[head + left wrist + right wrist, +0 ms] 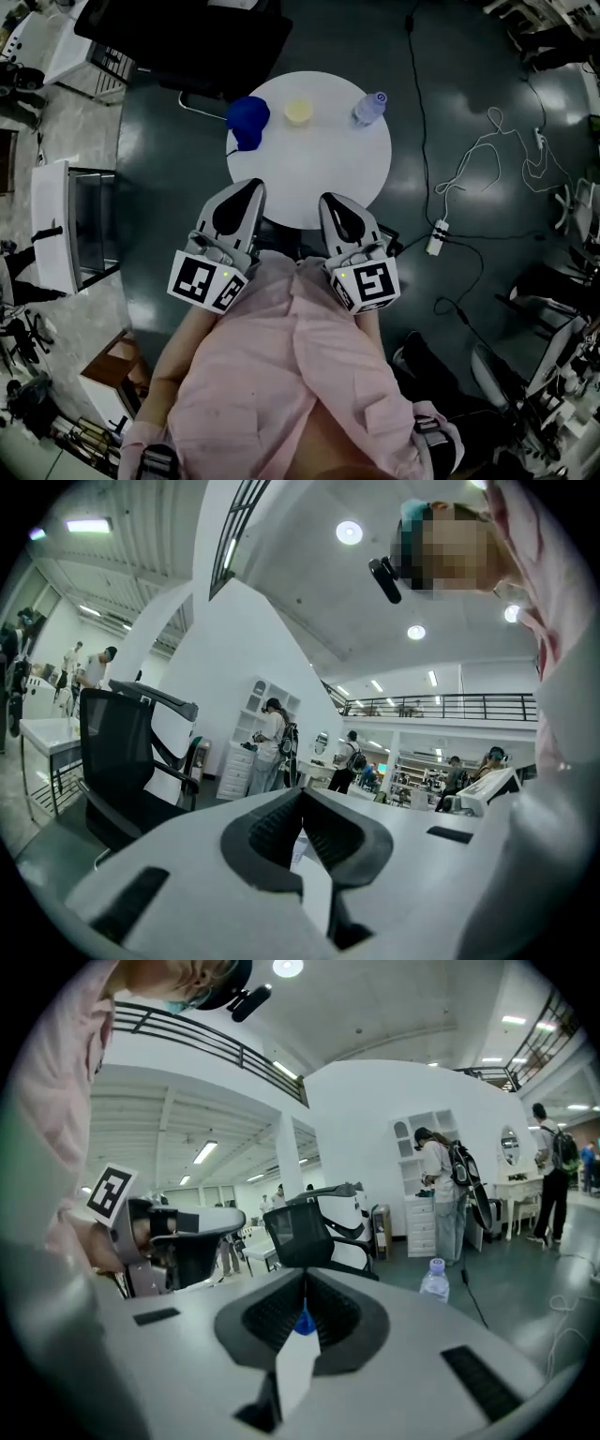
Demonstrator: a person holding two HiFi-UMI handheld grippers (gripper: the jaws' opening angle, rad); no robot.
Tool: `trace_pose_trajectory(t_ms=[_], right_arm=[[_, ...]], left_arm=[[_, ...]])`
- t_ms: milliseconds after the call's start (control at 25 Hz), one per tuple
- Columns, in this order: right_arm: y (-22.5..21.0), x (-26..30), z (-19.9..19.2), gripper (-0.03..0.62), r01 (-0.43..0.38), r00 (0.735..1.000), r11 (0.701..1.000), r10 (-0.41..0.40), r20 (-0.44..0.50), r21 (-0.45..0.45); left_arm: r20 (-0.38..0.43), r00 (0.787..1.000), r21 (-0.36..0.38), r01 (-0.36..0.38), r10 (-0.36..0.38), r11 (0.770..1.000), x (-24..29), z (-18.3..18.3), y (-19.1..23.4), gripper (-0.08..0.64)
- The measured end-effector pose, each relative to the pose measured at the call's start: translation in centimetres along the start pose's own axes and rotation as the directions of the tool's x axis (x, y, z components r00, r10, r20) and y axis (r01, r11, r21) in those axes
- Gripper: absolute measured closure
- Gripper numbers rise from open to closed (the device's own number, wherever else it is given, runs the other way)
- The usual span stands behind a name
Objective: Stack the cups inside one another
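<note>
On the round white table a blue cup stands at the far left and a pale yellow cup at the far middle. Whether the blue shape is a single cup I cannot tell. My left gripper hovers over the table's near edge on the left, jaws together and empty. Beside it my right gripper is shut too, holding nothing. In the right gripper view a bit of the blue cup shows far off through the slit between the jaws.
A clear water bottle with a pale cap stands at the table's far right, also the bottle in the right gripper view. A black office chair stands beyond the table. Cables and a power strip lie on the dark floor to the right.
</note>
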State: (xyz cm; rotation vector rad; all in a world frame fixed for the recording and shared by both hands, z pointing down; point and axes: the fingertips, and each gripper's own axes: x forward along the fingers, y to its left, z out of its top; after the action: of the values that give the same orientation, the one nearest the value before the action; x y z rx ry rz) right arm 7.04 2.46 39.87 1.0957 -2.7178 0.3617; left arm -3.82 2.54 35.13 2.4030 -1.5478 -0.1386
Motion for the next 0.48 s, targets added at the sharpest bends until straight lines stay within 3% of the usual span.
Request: trace_pose_trajectory(t_ms=[240, 480], right_arm=[[1.3, 0.9, -0.1, 0.560, -0.051, 0.997, 0.996, 0.045, -0.065, -0.079], [1.0, 0.7, -0.4, 0.560, -0.044, 0.997, 0.996, 0.039, -0.067, -0.080]], left_arm=[[0.034, 0.999, -0.017, -0.030, 0.031, 0.999, -0.6, -0.3, 0.2, 0.541], [0.005, 1.000, 0.003, 0.010, -0.010, 1.000, 0.0, -1.0, -1.3, 0.541]])
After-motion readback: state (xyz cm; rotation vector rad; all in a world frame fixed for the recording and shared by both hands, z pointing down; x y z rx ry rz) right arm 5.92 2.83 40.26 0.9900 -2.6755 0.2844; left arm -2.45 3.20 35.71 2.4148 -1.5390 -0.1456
